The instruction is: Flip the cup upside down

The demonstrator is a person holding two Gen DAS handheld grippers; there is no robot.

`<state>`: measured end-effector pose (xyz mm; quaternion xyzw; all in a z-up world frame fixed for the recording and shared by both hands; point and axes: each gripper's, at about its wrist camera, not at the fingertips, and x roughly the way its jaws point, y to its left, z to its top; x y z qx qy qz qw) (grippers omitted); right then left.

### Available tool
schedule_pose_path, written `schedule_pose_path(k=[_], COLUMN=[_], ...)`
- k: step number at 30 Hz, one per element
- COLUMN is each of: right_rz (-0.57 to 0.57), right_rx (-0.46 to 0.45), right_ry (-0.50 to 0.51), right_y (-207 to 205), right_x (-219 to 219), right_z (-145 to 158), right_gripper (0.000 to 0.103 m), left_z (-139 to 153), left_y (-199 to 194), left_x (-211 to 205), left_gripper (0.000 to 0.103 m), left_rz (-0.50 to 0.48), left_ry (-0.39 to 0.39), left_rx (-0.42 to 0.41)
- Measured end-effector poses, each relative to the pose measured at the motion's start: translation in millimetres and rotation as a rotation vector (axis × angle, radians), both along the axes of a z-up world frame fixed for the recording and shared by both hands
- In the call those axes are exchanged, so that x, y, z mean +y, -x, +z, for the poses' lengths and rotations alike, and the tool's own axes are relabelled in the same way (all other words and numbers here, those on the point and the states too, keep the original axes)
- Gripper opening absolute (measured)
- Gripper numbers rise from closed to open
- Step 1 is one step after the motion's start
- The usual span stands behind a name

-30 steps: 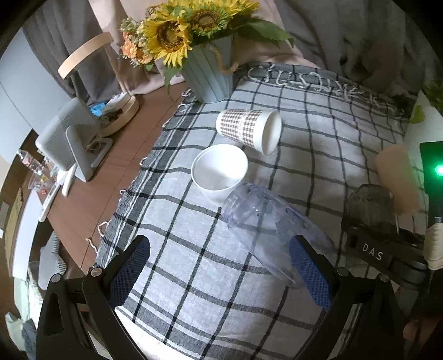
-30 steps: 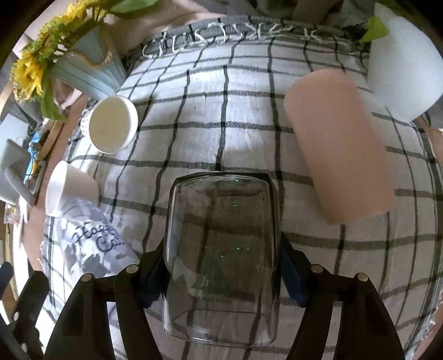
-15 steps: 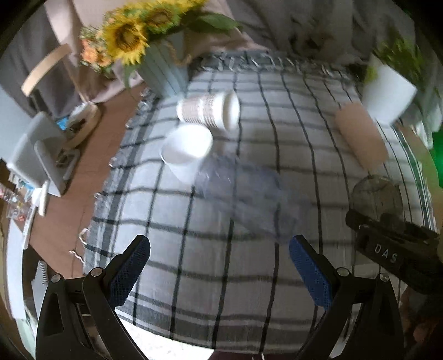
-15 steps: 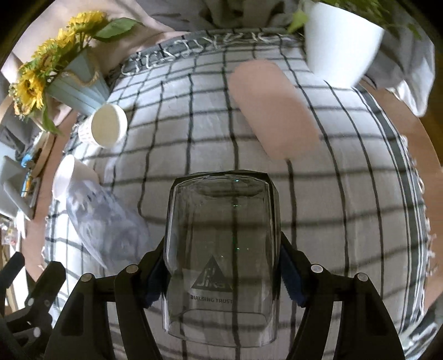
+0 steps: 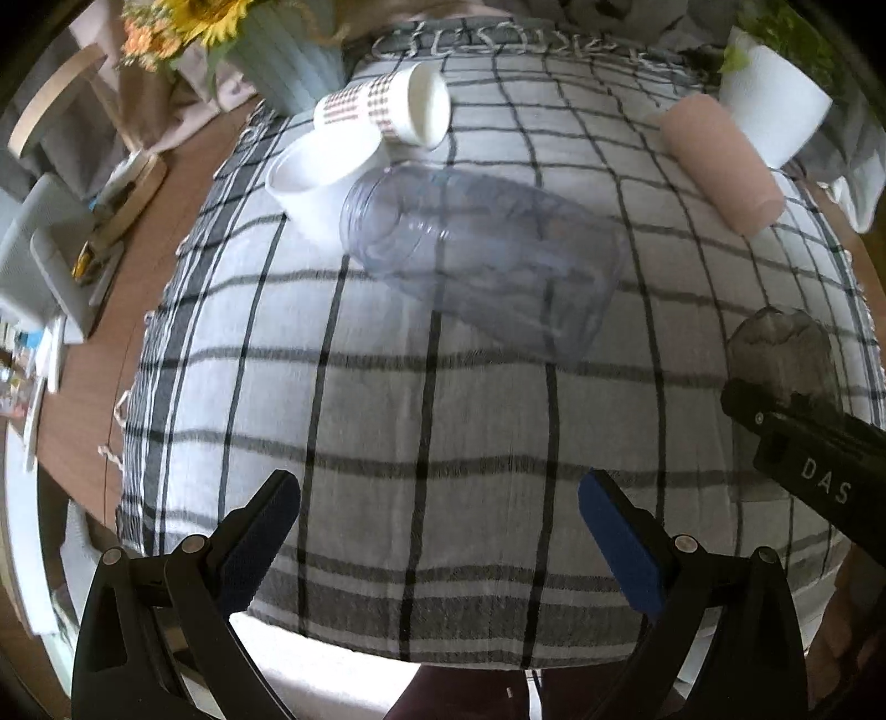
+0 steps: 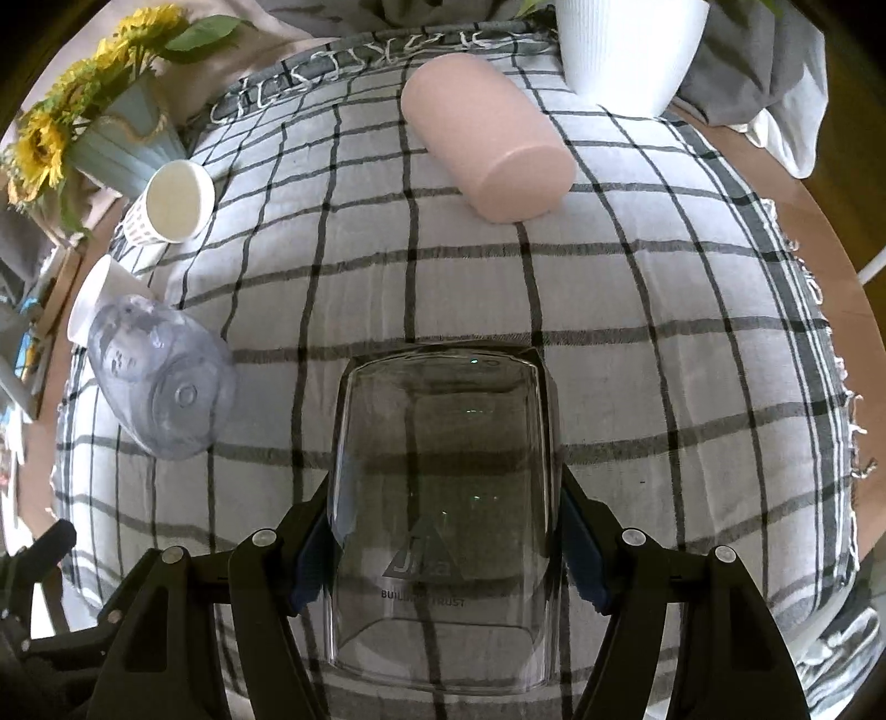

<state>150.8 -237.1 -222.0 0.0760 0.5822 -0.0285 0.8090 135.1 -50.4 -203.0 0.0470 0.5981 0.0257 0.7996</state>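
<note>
My right gripper (image 6: 443, 548) is shut on a clear smoky glass cup (image 6: 443, 498) with a printed logo, held above the checked tablecloth (image 6: 664, 277). The same cup (image 5: 781, 349) shows at the right of the left wrist view, held by the right gripper. My left gripper (image 5: 440, 531) is open and empty above the near part of the cloth. A clear bluish plastic cup (image 5: 476, 260) lies on its side ahead of it. A pink cup (image 6: 487, 138) lies on its side at the far right.
A white cup (image 5: 321, 177) and a patterned paper cup (image 5: 387, 108) lie on their sides at the far left. A sunflower vase (image 6: 111, 133) stands at the back left, a white plant pot (image 6: 626, 44) at the back right. The wooden table edge (image 5: 111, 332) runs along the left.
My left gripper has pulled back and turned right, away from the clear plastic cup. My right gripper has lifted and drawn back with the glass cup still in it.
</note>
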Motion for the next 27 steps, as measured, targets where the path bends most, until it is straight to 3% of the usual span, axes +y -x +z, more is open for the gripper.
schedule_pose_path(k=[14,20,23,27], right_rz=[0.116,0.128,0.135,0.094], right_rx=[0.022,-0.066,-0.151,-0.213], right_ry=[-0.046,-0.060,-0.084,-0.083], right_y=[-4.1,9.4,23.1,30.3], right_x=[-6.5,-12.9,-22.8,-47.5], right_z=[-3.0,44.8,76.6,95.6], right_gripper=[0.072,0.074,0.079,0.079], left_z=[9.3,31.5,39.7,51.4], left_y=[14.9,19.9,16.3,8.9], left_x=[-9.8,-21.7,-36.2,-69.2], left_gripper=[0.102,0.102,0.102,0.102], left_rz=[0.135,0.120,0.084,-0.001], left_ry=[-0.004,-0.005,0.005,0.048], left_rx=[-0.006,-0.046,-0.048,-0.052])
